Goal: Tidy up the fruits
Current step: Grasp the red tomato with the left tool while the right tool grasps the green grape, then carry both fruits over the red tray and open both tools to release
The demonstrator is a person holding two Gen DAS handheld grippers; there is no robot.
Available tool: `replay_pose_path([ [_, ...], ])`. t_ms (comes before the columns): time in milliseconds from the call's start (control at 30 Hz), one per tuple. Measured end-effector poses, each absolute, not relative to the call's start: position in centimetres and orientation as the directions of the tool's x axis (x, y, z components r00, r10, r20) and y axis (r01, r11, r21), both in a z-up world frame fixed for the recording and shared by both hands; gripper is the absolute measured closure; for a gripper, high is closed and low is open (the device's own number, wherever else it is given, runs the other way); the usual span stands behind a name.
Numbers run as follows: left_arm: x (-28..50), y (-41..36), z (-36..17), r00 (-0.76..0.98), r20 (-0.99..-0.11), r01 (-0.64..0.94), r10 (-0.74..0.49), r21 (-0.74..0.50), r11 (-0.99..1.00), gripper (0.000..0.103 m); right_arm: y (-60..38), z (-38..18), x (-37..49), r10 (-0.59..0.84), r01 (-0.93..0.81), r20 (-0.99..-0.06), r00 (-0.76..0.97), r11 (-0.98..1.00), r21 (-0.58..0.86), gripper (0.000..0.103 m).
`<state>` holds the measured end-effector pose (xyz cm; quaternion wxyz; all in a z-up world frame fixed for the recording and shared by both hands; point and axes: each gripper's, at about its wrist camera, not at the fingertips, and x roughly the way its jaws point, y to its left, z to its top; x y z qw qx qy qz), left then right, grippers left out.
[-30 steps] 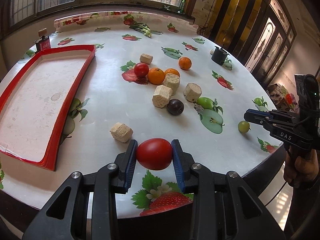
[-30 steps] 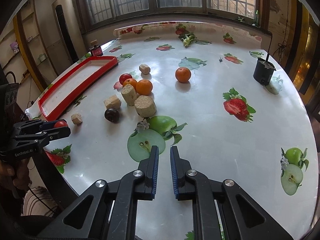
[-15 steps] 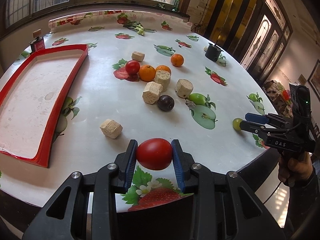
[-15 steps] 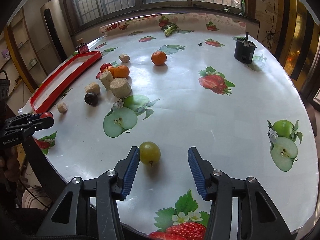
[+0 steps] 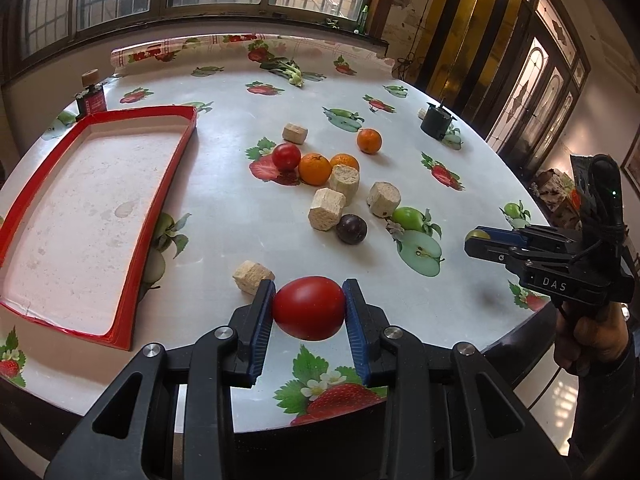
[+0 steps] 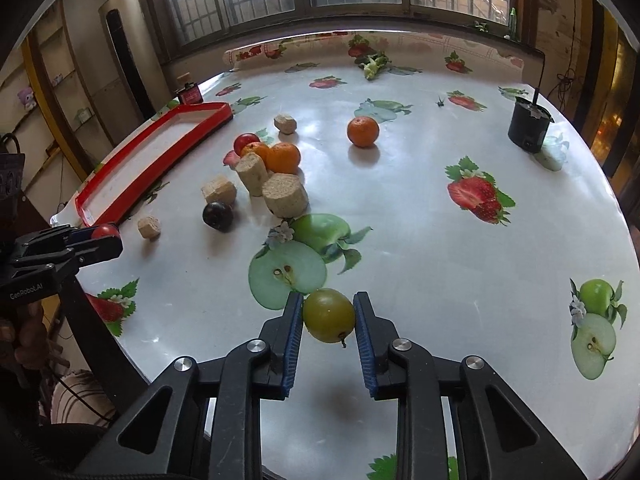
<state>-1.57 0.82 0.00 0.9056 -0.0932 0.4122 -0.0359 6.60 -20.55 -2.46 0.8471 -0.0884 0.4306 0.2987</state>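
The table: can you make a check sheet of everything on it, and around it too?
Surface: round table with a fruit-print cover.
Job's things: empty red tray; three oranges, one apart; small tomato; dark plum.
Clutter: cork-like blocks; black pot; small red box.
Grippers: left gripper shut on a red tomato; right gripper just closed on a green fruit.
Cables: one from the black pot; one under the left gripper.
Surroundings: barred windows, wooden doors.
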Motion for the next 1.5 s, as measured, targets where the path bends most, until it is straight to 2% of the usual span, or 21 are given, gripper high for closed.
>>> replay_pose_path([
  [300,-2.5,5.2,0.8,0.679,-0.732,-0.123,-0.058,-0.191,0.974,0.071,-13.1,0.2,6.9,0.587,-0.716,-0.728,0.355,0.671,0.192,0.077],
  [633,-3.5,12.1,1.7,0.691,-0.717,-0.297,0.086,-0.173,0.939,0.071,-4.0,1.0,7.3,0.677,-0.806,-0.702,0.222,0.532,0.259,0.077],
  [900,-3.4,16.5,1.9,0.682,-0.711,-0.39,0.171,-0.156,0.907,0.071,3.6,1.4,7.9,0.693,-0.849,-0.703,0.161,0.461,0.26,0.077],
  [1167,-2.3,18.9,1.0,0.664,-0.724,-0.42,0.187,-0.155,0.894,0.071,8.2,1.0,10.2,0.69,-0.841,-0.711,0.136,0.46,0.286,0.077],
  [1500,0.9,21.6,-1.9,0.591,-0.779,-0.478,0.211,-0.127,0.869,0.071,14.4,-2.5,13.7,0.617,-0.837,-0.775,0.135,0.49,0.244,0.077],
])
